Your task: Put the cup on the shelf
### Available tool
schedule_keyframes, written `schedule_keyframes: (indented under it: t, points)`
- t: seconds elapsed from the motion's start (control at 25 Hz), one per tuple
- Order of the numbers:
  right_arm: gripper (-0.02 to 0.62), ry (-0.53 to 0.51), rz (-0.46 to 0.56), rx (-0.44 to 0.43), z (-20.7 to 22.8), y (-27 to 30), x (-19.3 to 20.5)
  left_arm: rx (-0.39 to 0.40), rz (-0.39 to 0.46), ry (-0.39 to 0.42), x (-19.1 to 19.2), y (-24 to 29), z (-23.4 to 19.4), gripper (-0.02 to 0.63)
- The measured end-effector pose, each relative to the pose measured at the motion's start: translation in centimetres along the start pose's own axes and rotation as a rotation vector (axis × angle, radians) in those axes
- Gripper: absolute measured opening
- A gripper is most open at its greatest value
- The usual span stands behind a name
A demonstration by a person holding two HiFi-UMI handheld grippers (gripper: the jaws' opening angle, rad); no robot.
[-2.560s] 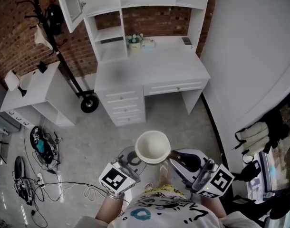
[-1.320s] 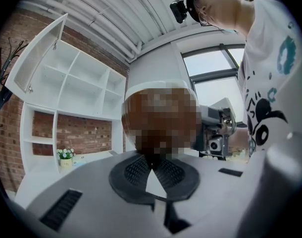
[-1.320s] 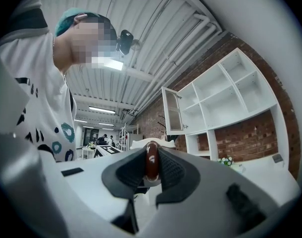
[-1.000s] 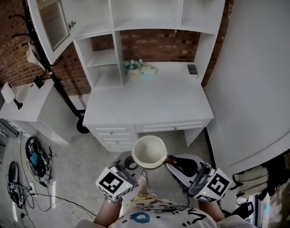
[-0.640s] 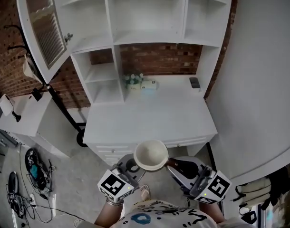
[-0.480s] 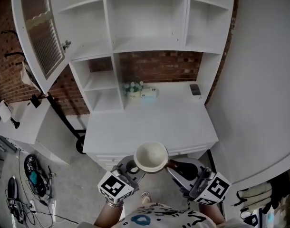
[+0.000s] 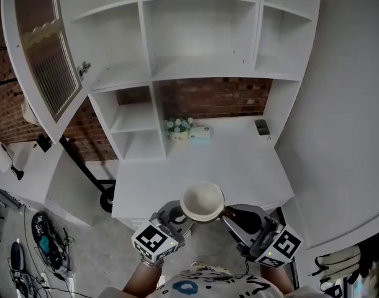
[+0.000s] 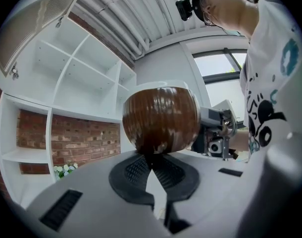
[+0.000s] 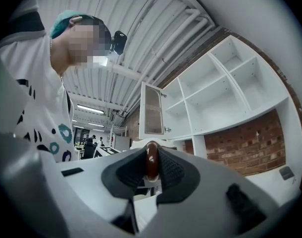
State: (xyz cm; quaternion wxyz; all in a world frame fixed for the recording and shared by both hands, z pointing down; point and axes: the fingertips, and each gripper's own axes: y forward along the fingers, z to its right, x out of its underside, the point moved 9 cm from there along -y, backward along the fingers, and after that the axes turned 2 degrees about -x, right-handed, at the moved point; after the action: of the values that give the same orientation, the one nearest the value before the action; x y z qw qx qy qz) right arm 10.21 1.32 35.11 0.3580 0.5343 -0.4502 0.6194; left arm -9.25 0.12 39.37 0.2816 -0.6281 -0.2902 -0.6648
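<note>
Two grippers hold the brown cup (image 7: 202, 202) w/ cream inside, low and well in front of the white shelf (image 7: 205, 68), so nothing is placed yet. Right gripper (image 7: 228, 213) jaws are clamped on the cup's handle (image 9: 151, 166); left gripper (image 7: 178, 214) jaws look pinched together on the cup's base. Left to do, probably: raise cup to one of the shelf's empty compartments, set it down, let go.

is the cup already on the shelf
No, the right hand-held gripper holds the cup above the desk edge, short of the shelves.
</note>
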Motion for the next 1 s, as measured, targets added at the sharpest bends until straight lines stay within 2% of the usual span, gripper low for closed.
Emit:
schedule_keyframes:
  t: [0.2,0.52,1.0]
  points:
    - [0.066,0.024,-0.009,0.026,1.4,1.5,0.4,0.003,-0.011,-0.007,0.2,0.8,-2.2,0.015]
    - [0.066,0.044,-0.006,0.017,4.4,3.6,1.0,-0.014,-0.019,-0.009,0.6,2.2,-5.2,0.015]
    - [0.066,0.024,0.016,-0.011,11.8,7.1,-0.3,-0.043,-0.003,0.029,-1.3,7.0,-11.4,0.015]
